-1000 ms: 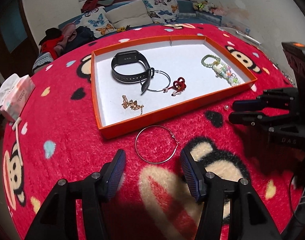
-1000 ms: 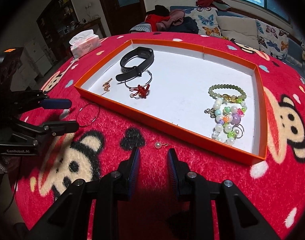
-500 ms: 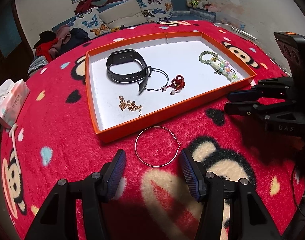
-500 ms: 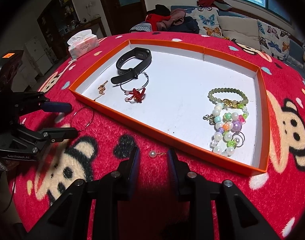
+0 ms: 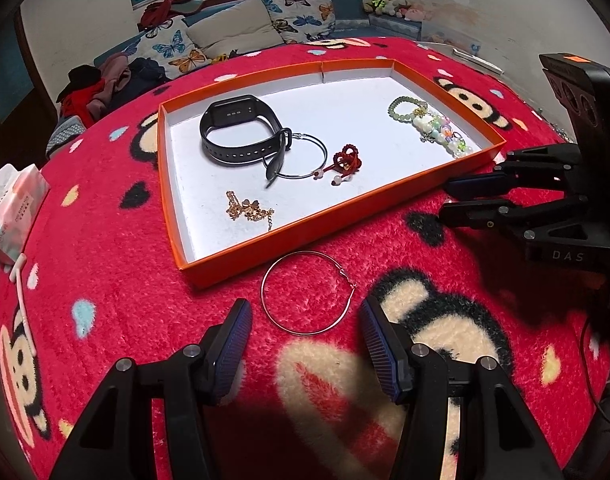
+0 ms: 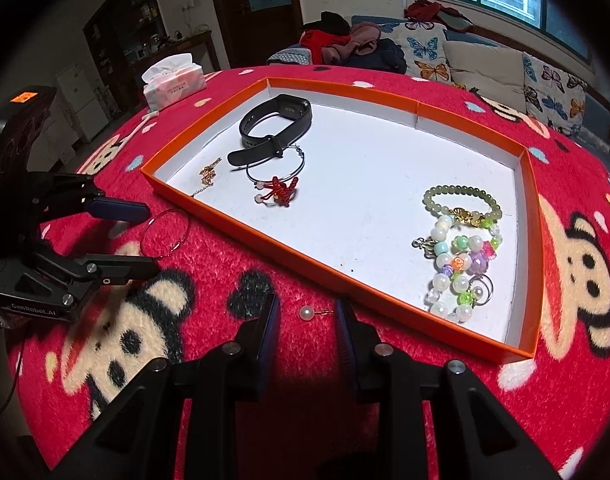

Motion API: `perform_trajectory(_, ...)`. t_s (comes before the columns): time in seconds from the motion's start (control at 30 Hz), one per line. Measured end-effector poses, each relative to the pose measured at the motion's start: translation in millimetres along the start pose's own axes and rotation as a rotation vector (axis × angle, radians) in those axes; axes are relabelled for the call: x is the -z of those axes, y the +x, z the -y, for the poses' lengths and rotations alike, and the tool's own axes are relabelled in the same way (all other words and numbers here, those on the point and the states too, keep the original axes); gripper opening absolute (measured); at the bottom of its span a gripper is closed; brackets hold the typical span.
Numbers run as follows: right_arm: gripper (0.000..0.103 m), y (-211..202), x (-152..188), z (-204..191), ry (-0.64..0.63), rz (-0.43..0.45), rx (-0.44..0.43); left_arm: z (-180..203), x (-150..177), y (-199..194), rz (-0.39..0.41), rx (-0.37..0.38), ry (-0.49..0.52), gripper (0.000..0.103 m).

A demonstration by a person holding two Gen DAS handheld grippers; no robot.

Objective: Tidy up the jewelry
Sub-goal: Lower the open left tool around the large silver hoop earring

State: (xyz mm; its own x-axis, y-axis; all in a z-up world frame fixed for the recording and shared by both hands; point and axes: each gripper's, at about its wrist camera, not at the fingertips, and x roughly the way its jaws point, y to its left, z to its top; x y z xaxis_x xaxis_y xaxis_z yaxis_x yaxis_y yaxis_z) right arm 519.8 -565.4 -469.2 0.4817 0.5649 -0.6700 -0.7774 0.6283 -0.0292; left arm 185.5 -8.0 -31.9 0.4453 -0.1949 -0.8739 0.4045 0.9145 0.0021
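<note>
Left gripper (image 5: 305, 320): jaws wide, straddling the hoop earring (image 5: 307, 293) on the red counter cover, positioned to close on it.
Right gripper (image 6: 305, 316): narrower gap, empty, bracketing the pearl stud (image 6: 307, 312).
Orange tray (image 5: 337, 222): at 12 o'clock of both, holding the jewelry already sorted.
Next: likely pinch each piece.

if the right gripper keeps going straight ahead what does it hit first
Probably the pearl stud earring, lying on the red rug between the open fingers of the right gripper. Beyond it stands the near wall of the orange tray. Depth is uncertain.
</note>
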Motion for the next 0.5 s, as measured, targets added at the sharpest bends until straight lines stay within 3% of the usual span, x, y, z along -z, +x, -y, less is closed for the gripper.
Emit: perform_trajectory(0.5,0.031,-1.7,1.2,2.1,-0.013,-0.003,-0.009,0.9,-1.0,0.9,0.004,0.014,0.026,0.060)
